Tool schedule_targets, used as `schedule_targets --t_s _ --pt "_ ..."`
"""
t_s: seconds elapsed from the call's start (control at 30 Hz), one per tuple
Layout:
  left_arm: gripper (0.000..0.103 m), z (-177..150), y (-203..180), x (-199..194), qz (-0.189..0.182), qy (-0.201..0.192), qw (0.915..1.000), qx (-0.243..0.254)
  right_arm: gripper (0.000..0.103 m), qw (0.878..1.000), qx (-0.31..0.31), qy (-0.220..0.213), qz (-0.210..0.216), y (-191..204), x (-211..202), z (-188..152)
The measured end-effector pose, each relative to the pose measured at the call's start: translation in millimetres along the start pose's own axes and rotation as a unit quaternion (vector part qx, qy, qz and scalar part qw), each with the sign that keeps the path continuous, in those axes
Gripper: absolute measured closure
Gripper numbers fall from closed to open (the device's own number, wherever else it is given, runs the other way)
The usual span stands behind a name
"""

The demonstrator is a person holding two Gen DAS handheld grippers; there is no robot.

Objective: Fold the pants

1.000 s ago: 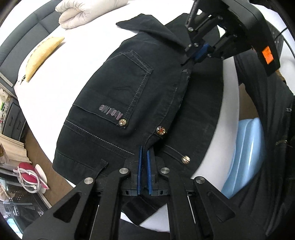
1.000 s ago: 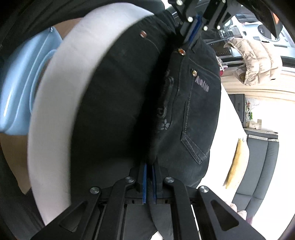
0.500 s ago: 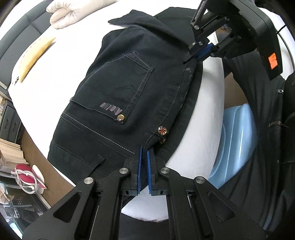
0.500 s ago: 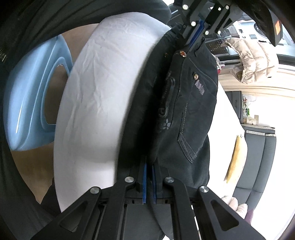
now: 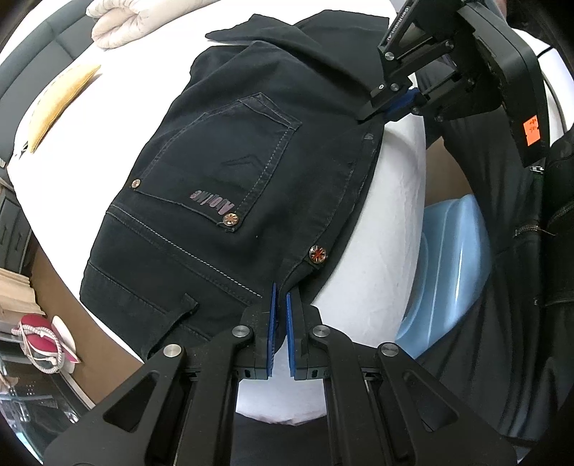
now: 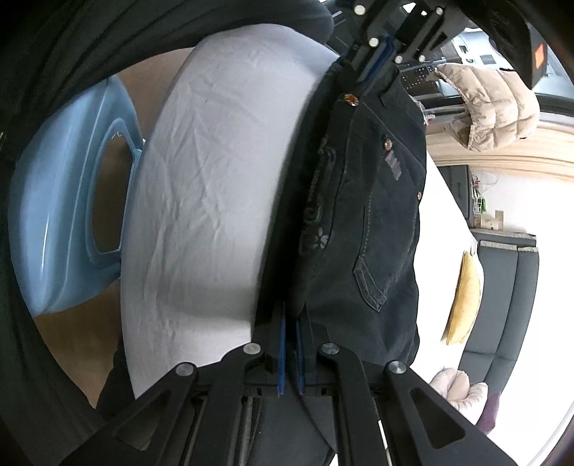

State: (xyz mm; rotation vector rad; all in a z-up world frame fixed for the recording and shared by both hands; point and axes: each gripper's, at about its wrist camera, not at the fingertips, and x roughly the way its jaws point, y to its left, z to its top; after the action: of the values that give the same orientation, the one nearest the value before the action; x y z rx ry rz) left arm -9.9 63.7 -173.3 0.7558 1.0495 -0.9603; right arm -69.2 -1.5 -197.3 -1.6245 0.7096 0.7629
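Black jeans point(image 5: 229, 186) lie folded lengthwise on a white bed point(image 5: 380, 229), back pocket up, near its edge. My left gripper point(image 5: 280, 290) is shut on the waistband's edge beside a metal button point(image 5: 318, 253). My right gripper point(image 5: 385, 109) is shut on the same folded edge farther along, at the upper right of the left wrist view. In the right wrist view my right gripper point(image 6: 290, 322) pinches the pants point(image 6: 362, 229), with the left gripper point(image 6: 373, 68) at the far end.
A light blue plastic basket point(image 5: 445, 265) stands on the floor beside the bed. A beige puffy jacket point(image 5: 132, 18) and a yellow cushion point(image 5: 57, 104) lie on the bed's far side. A grey headboard point(image 6: 502, 297) and a person's dark clothing point(image 5: 502, 286) are close by.
Both grippers have carried the held edge of the pants away from the bed's edge. More white sheet now shows between the pants and the blue basket.
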Motion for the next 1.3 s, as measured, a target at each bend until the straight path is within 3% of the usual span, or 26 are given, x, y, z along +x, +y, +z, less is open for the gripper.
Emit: schedule_targets --t_s 0.27,0.47,0.53,0.67,0.8,0.93,0.97,1.03,1.1,1.17,1.3 --pt "0.092 -5.0 8.1 3.9 -0.016 0.004 0.9993 -0.035 0.095 1.0 0.006 0.01 0.004 9.1 13.1 6.6" --pt "0.089 -16.0 22.0 -14.4 -0.017 0.046 0.9971 -0.058 0.094 0.999 0.037 0.014 -0.006 10.3 11.9 6.5" --pt "0.089 -7.9 29.2 -27.6 0.002 0.034 0.9966 -0.076 0.094 0.999 0.04 0.016 -0.01 11.3 12.1 7.2" --pt "0.089 23.1 29.5 -33.9 -0.008 -0.021 0.9935 -0.112 0.094 0.998 0.055 0.018 -0.013 10.7 13.5 9.0" --pt "0.089 67.5 23.2 -2.4 -0.04 -0.058 0.9858 -0.152 0.094 0.997 0.078 0.018 -0.017 9.8 14.6 9.2" --pt "0.089 90.9 19.2 66.5 -0.056 -0.007 0.9801 -0.19 0.092 0.993 0.116 0.015 -0.031 8.1 13.6 6.5" --pt "0.089 89.5 21.0 70.1 -0.057 -0.021 0.9792 -0.194 0.086 0.991 0.126 0.016 -0.037 8.0 13.0 5.4" --pt "0.089 87.6 32.1 72.2 -0.085 -0.034 0.9686 -0.231 0.07 0.987 0.15 0.017 -0.061 7.9 9.8 2.2" --pt "0.089 86.5 36.6 70.6 -0.096 -0.037 0.964 -0.245 0.039 0.978 0.19 0.008 -0.086 5.0 0.5 -6.1" --pt "0.089 89.3 34.4 69.1 -0.089 -0.037 0.9665 -0.238 0.011 0.966 0.249 -0.008 -0.072 -1.7 -11.8 -19.8" --pt "0.089 110.2 30.5 49.6 -0.061 -0.043 0.967 -0.244 0.011 0.93 0.36 -0.041 -0.054 -22.3 -42.9 -55.5"
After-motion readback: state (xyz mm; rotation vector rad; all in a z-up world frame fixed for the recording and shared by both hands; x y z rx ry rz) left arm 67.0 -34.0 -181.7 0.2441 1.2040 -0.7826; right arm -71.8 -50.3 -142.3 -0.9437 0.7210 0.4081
